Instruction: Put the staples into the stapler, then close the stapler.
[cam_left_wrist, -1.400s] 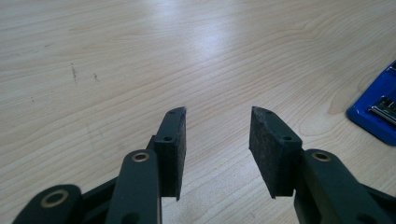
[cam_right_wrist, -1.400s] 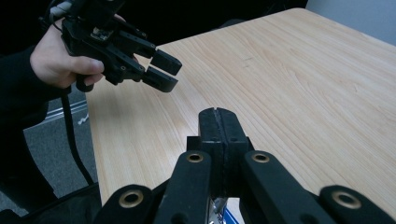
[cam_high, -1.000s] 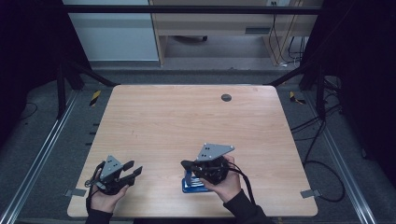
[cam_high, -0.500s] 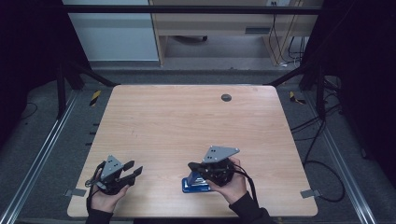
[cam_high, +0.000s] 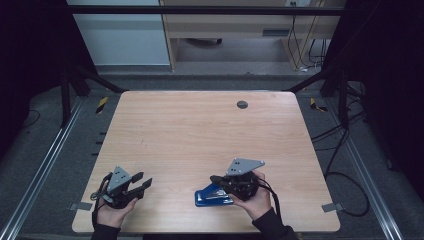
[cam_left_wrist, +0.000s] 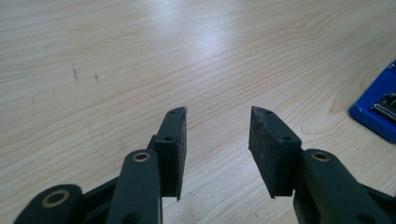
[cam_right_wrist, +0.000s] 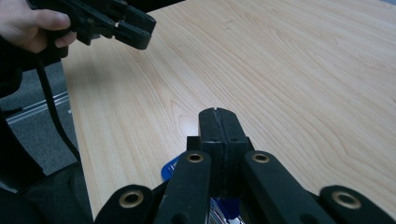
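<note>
right tongs (cam_right_wrist: 218, 116) clenched over glossy blue stapler (cam_high: 212, 196); left tongs (cam_left_wrist: 217, 140) released above woodgrain table (cam_high: 200, 130).

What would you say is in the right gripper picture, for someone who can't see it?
The right hand-held gripper, shut with nothing between its pads, hangs over a blue stapler on a wooden table. Top left, a hand holds the left hand-held gripper.

A blue stapler (cam_high: 212, 196) lies on the pale wood-grain table (cam_high: 200, 130), beside black hand-held grippers with grey plates.
</note>
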